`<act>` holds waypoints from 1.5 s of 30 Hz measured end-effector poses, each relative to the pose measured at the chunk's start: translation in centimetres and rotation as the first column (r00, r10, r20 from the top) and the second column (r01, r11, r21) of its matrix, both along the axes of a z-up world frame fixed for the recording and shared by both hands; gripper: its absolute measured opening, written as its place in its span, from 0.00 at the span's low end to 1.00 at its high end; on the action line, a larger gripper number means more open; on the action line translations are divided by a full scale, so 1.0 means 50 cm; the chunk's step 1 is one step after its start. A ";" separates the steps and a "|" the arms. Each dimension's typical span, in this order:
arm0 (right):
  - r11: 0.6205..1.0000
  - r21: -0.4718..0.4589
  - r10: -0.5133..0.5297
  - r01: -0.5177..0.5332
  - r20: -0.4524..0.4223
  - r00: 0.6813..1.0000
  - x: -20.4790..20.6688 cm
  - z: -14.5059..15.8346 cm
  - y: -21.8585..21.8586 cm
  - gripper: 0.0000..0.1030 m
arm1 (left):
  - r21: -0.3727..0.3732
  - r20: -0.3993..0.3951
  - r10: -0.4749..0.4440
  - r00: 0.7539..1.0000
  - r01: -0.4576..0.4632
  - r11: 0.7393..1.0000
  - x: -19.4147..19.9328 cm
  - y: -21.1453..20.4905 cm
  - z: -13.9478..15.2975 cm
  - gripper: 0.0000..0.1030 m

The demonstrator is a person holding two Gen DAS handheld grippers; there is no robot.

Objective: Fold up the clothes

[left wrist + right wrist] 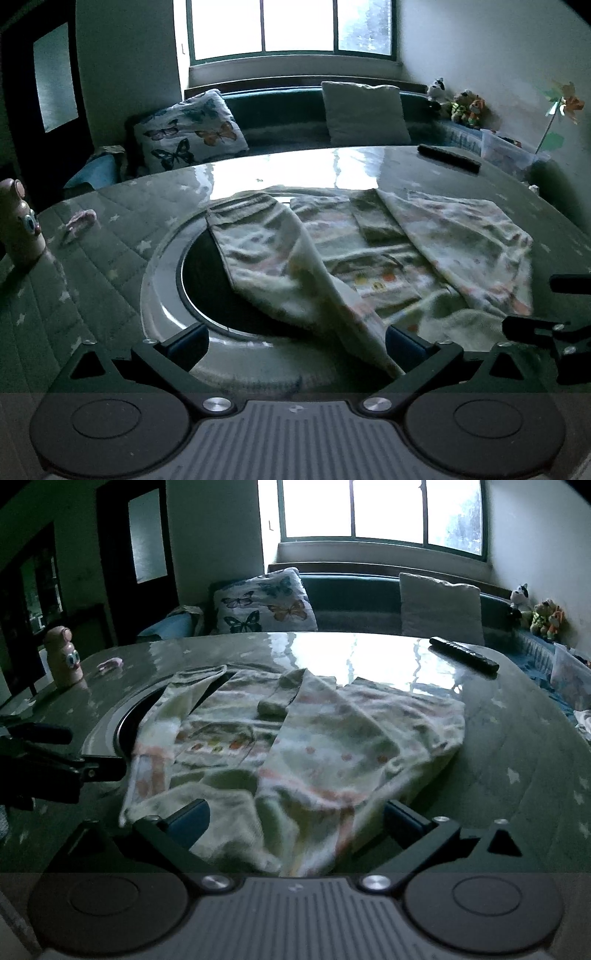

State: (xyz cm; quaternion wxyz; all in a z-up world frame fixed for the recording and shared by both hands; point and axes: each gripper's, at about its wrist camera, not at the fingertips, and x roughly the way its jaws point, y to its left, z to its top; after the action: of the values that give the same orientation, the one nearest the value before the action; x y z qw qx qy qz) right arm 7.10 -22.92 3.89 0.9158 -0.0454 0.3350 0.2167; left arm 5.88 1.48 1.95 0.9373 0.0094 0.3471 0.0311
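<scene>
Nearest in the left wrist view, the left claw stands wide open, its two fingers well apart. A lifted fold of the patterned garment drapes down past the inner side of the right-hand finger, but whether the cloth touches the finger cannot be told. In the right wrist view the right claw is likewise spread wide, and the garment's near hem bunches up in the gap between its fingers without being pinched. The hem's lowest edge is cut off behind the claw body.

The garment lies spread on the tabletop, partly covering a round dark inset with a pale ring. Both side panels are folded in toward the middle, and the print is too blurred to read.

Farther off, a small pink item lies near a pink bottle with cartoon eyes at the left, and a dark remote rests near the far edge. Beyond the tabletop, a butterfly cushion and a plain cushion lean on a bench under the bright window, with soft toys at the right.
</scene>
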 end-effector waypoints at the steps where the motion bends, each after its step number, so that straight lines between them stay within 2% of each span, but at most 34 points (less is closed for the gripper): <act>1: 1.000 -0.001 0.000 0.000 0.000 1.000 0.011 0.001 0.001 0.97 | -0.001 0.000 0.003 1.000 -0.003 1.000 0.008 0.001 0.001 1.00; 2: 1.000 -0.002 0.000 0.000 -0.001 1.000 0.023 0.002 0.002 0.94 | -0.002 0.001 0.004 1.000 -0.004 1.000 0.017 0.002 0.002 1.00; 7: 1.000 -0.006 0.000 0.000 -0.008 1.000 0.093 0.002 0.014 0.92 | 0.014 0.003 0.006 1.000 -0.006 1.000 0.065 -0.002 0.006 0.99; 11: 1.000 -0.006 0.006 -0.007 -0.013 1.000 0.154 0.003 0.031 0.89 | 0.031 0.004 0.001 1.000 -0.002 1.000 0.109 -0.007 0.009 0.94; 14: 1.000 -0.010 0.019 -0.019 -0.015 1.000 0.203 -0.001 0.050 0.82 | 0.045 -0.001 0.000 1.000 0.000 0.999 0.145 -0.007 0.008 0.88; 20: 0.999 0.006 0.032 -0.031 -0.036 0.999 0.304 -0.015 0.087 0.70 | 0.059 -0.033 -0.006 0.999 0.008 0.998 0.216 0.001 -0.001 0.86; 22: 0.999 0.014 0.039 -0.038 -0.048 0.998 0.331 -0.021 0.098 0.67 | 0.059 -0.049 -0.006 0.999 0.008 0.998 0.236 0.006 -0.006 0.82; 25: 0.999 0.017 0.046 -0.045 -0.064 0.997 0.363 -0.032 0.113 0.63 | 0.058 -0.072 -0.009 0.997 0.013 0.998 0.257 0.013 -0.016 0.75; 26: 0.999 0.013 0.049 -0.048 -0.067 0.997 0.372 -0.037 0.118 0.60 | 0.059 -0.079 -0.011 0.997 0.016 0.998 0.261 0.014 -0.019 0.69; 30: 0.999 -0.004 0.045 -0.045 -0.080 0.996 0.394 -0.055 0.128 0.53 | 0.043 -0.117 -0.016 0.993 0.021 0.999 0.272 0.024 -0.038 0.41; 31: 0.999 -0.007 0.045 -0.046 -0.083 0.996 0.398 -0.058 0.130 0.51 | 0.040 -0.124 -0.018 0.992 0.023 0.999 0.273 0.027 -0.042 0.36; 33: 0.999 -0.016 0.045 -0.047 -0.085 0.995 0.404 -0.064 0.133 0.44 | 0.035 -0.126 -0.024 0.992 0.028 0.999 0.269 0.030 -0.046 0.18; 34: 0.999 -0.021 0.044 -0.046 -0.081 0.996 0.403 -0.064 0.134 0.39 | 0.033 -0.126 -0.027 0.992 0.031 0.999 0.267 0.031 -0.048 0.15; 36: 0.999 -0.028 0.039 -0.041 -0.080 0.996 0.403 -0.062 0.134 0.23 | 0.031 -0.117 -0.026 0.993 0.030 0.999 0.259 0.034 -0.047 0.09; 38: 0.999 -0.027 0.033 -0.035 -0.079 0.996 0.402 -0.056 0.130 0.10 | 0.021 -0.102 -0.015 0.995 0.017 1.000 0.248 0.039 -0.043 0.07; 39: 0.999 -0.018 0.033 -0.034 -0.079 0.996 0.399 -0.053 0.126 0.07 | 0.014 -0.094 -0.007 0.996 0.008 1.000 0.242 0.044 -0.040 0.05; 45: 1.000 0.004 -0.011 0.011 -0.019 1.000 0.353 -0.008 0.082 0.05 | -0.019 -0.036 0.063 0.997 -0.064 0.998 0.175 0.081 -0.011 0.03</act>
State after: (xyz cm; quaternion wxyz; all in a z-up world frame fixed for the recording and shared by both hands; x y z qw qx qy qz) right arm 24.77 -18.80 3.48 0.9139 -0.0396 0.3435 0.2128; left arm 14.63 5.55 1.42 0.9296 -0.0104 0.3640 0.0573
